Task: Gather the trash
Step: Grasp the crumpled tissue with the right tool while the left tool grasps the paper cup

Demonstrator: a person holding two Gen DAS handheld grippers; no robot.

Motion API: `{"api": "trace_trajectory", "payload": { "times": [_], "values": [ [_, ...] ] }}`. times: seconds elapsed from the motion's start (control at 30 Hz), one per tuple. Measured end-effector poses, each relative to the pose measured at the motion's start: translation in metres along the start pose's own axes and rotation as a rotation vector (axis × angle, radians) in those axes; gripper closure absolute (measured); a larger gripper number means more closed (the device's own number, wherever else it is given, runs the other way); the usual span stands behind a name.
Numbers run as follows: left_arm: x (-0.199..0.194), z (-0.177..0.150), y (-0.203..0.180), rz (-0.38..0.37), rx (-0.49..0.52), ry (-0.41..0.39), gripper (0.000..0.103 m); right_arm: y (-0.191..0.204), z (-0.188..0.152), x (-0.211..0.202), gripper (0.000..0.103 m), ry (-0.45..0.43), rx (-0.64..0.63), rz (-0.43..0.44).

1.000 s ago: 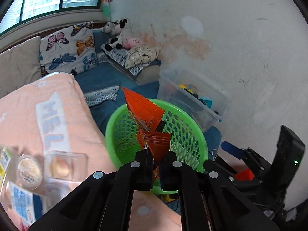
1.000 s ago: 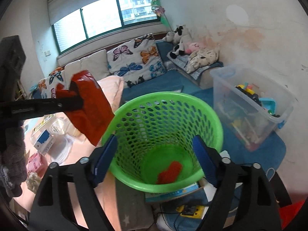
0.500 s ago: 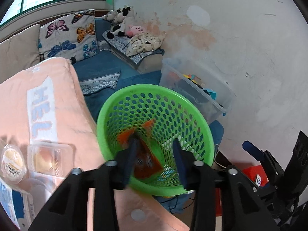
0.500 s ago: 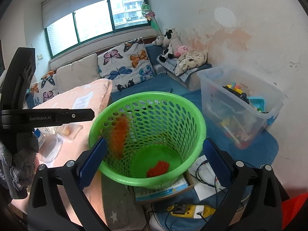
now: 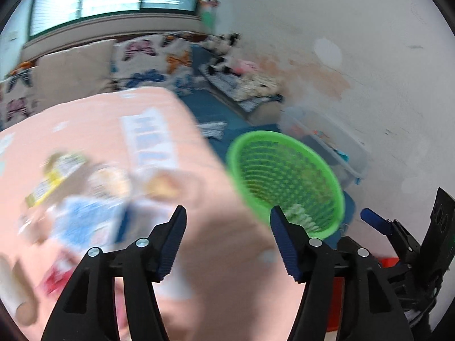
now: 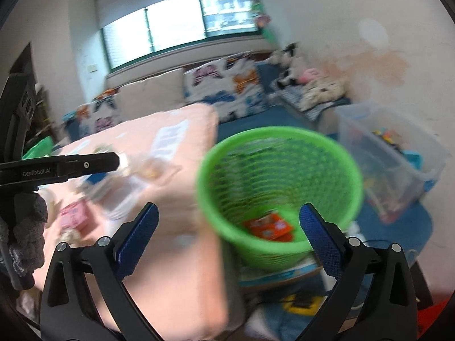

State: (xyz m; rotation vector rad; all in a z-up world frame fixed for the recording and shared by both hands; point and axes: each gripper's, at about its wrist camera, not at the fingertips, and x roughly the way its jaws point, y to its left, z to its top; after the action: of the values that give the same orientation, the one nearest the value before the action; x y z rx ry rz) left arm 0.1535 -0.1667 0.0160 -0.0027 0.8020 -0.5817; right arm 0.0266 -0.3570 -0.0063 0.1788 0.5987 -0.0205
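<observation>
Left wrist: left tool [image 5: 227,237], opening and empty, has dropped its orange wrapper [image 6: 268,226] into the basket [image 6: 280,196].

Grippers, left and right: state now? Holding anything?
Left gripper: jaws opening, nothing between them.
Right gripper: wide open, empty.

the green mesh basket [image 6: 280,196] stands upright on the floor right beside the peach-covered table's edge, and two flat orange wrappers [image 6: 268,226] lie at the bottom of it. on the table there's a blurry pile of leftover trash [image 5: 85,199]: clear plastic tubs, a blue-and-white packet, something yellow-labelled (too smeared to read), plus a pink box [image 6: 74,216] nearer the front.
</observation>
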Motion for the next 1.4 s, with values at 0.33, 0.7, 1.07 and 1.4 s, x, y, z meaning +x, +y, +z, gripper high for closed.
{"api": "trace_trajectory", "payload": {
  "times": [0.33,0.7,1.07,1.4],
  "values": [
    [-0.08,-0.043,0.117,0.239,-0.2,-0.066,0.035,0.094,-0.007,0.02,0.005,0.1,-0.143,0.207],
    [-0.126,-0.082,0.186,0.367,-0.376,-0.1,0.031,0.169,-0.021,0.035,0.007,0.204,-0.256,0.404],
    [-0.119,-0.1,0.216,0.41,-0.468,-0.056,0.026,0.193,-0.047,0.059,0.028,0.284,-0.297,0.429],
    [-0.103,-0.104,0.242,0.431,-0.546,-0.015,0.024,0.198,-0.053,0.063,0.043,0.302,-0.305,0.47]
  ]
}}
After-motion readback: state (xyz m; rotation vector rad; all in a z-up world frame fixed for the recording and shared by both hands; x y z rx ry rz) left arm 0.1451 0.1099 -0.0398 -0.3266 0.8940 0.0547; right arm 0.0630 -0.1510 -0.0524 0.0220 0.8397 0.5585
